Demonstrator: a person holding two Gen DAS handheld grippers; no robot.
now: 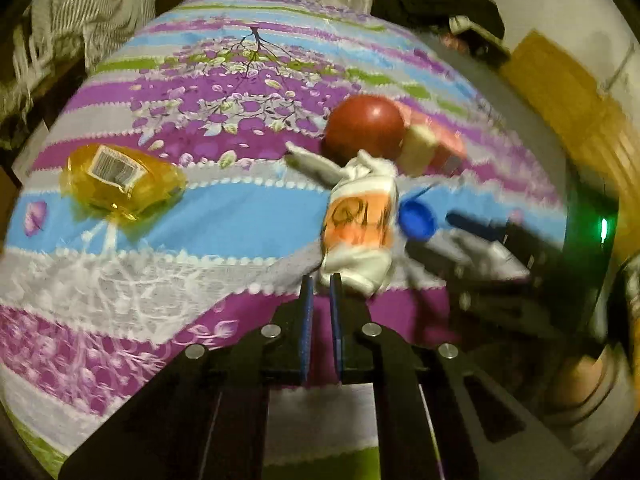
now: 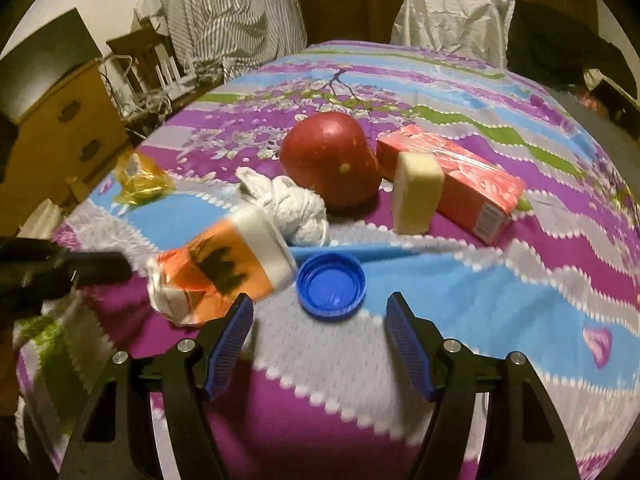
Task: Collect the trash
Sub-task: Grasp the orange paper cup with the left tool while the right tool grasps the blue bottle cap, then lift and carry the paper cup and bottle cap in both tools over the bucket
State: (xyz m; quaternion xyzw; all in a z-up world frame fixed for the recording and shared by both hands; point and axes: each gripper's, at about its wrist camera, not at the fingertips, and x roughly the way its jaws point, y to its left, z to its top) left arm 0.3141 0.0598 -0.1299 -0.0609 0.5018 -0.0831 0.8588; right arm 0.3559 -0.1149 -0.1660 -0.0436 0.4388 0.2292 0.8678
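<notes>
A: Left wrist view, left to right: a yellow wrapper (image 1: 120,178) is seen lying on the striped cloth (image 1: 224,216), well apart from the rest. The left gripper (image 1: 321,286) is clenched; whether the near end of the orange-and-white wrapper (image 1: 360,224) is pinched cannot be told. A blue cap (image 1: 417,221) lies just beside the wrapper, with the right gripper (image 1: 476,244) blurred beyond.

B: Right wrist view: the 2 blue pads (image 2: 232,338) are spread, nothing grasped. The cap is framed just ahead of them. A crumpled tissue (image 2: 294,210), a red ball (image 2: 330,160), a sponge (image 2: 416,192) and a red carton (image 2: 460,176) are seen behind.
</notes>
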